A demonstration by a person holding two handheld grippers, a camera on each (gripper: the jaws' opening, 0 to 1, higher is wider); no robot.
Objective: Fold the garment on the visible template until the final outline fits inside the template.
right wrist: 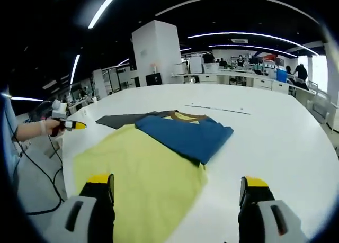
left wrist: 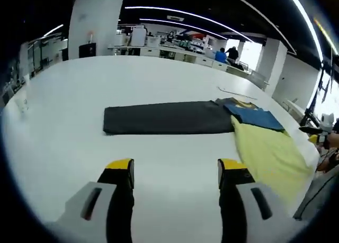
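**Both grippers hover open over the table, garment lying flat**

In the left gripper view, the left gripper (left wrist: pixel 176 174) has its two yellow-tipped jaws spread wide with nothing between them, poised above bare white table (left wrist: pixel 69 126). Ahead of the jaws lies a dark grey rectangular mat (left wrist: pixel 167 117), flat on the table and well apart from the tips. At the mat's right end, the garment (left wrist: pixel 267 150) begins: a yellow body with a blue part (left wrist: pixel 254 116) folded over on top, and its collar end overlapping the mat's edge.

In the right gripper view, the right gripper (right wrist: pixel 177 187) also stands wide open and holds nothing. Its left jaw sits over the yellow cloth of the garment (right wrist: pixel 137 174); its right jaw is over bare table (right wrist: pixel 286 132). The blue part (right wrist: pixel 185 134) lies across the upper portion of the yellow body, with a brownish collar (right wrist: pixel 186 116) showing just beyond it. The dark mat (right wrist: pixel 119 119) pokes out from beneath the garment on the left. At the left edge, a person's hand (right wrist: pixel 45 127) holds the other gripper, off the table's side.

Desks and distant people fill the office behind.
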